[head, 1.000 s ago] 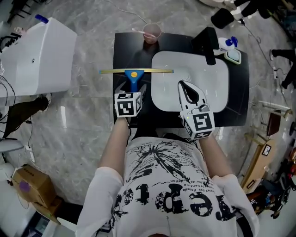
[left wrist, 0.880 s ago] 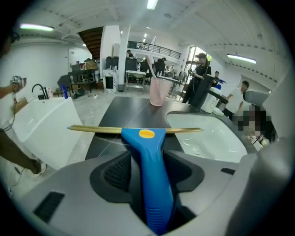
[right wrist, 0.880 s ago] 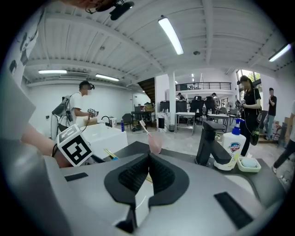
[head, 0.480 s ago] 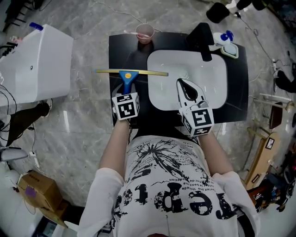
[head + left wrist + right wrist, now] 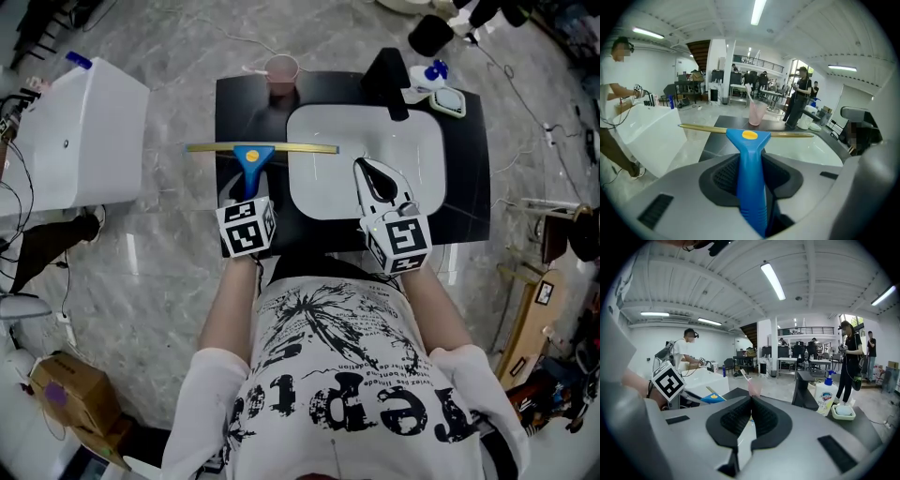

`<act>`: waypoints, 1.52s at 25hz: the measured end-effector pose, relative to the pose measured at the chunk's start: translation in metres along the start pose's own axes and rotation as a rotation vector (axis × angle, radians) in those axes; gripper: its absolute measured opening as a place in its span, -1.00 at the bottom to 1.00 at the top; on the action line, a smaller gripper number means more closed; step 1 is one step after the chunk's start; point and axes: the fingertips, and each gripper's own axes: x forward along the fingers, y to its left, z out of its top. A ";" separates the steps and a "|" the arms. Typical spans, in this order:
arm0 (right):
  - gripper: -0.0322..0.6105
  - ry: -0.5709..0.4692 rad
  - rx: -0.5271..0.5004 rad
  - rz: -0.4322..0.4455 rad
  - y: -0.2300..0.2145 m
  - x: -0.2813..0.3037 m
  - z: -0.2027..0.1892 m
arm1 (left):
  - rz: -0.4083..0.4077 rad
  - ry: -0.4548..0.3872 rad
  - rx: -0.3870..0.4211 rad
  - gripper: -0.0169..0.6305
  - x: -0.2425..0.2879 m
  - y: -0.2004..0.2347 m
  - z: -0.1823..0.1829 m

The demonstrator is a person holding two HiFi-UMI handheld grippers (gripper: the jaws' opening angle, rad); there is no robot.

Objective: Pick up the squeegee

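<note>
The squeegee (image 5: 251, 157) has a blue handle with a yellow dot and a long gold blade. My left gripper (image 5: 251, 186) is shut on that handle, and the blade lies level over the left part of the black counter (image 5: 232, 103). In the left gripper view the squeegee's handle (image 5: 750, 154) fills the gap between the dark pads of the left gripper (image 5: 751, 176). My right gripper (image 5: 373, 178) hovers over the near side of the white sink (image 5: 328, 187), shut with nothing in it. From the right gripper (image 5: 751, 401) the squeegee (image 5: 712, 398) shows at the left.
A pink cup (image 5: 280, 67) stands at the counter's back edge. A black faucet (image 5: 386, 70), a soap bottle (image 5: 429, 73) and a soap dish (image 5: 448, 101) sit behind the sink. A large white box (image 5: 75, 131) stands on the floor at the left.
My left gripper has closed on the squeegee's handle and risen with it toward the camera. The right gripper has drifted a little and stays shut.
</note>
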 end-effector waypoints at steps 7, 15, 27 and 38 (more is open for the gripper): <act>-0.86 -0.068 -0.027 0.016 0.002 -0.038 0.030 | -0.010 -0.199 0.046 -0.52 -0.064 -0.029 0.059; -0.86 -0.201 -0.083 0.012 -0.006 -0.087 0.082 | -0.048 -0.411 0.122 -0.52 -0.135 -0.071 0.129; -0.86 -0.381 -0.096 -0.035 -0.026 -0.143 0.151 | -0.132 -0.692 0.271 -0.52 -0.224 -0.119 0.203; -0.86 -0.397 -0.119 -0.067 -0.038 -0.152 0.156 | -0.169 -0.716 0.311 -0.52 -0.227 -0.137 0.210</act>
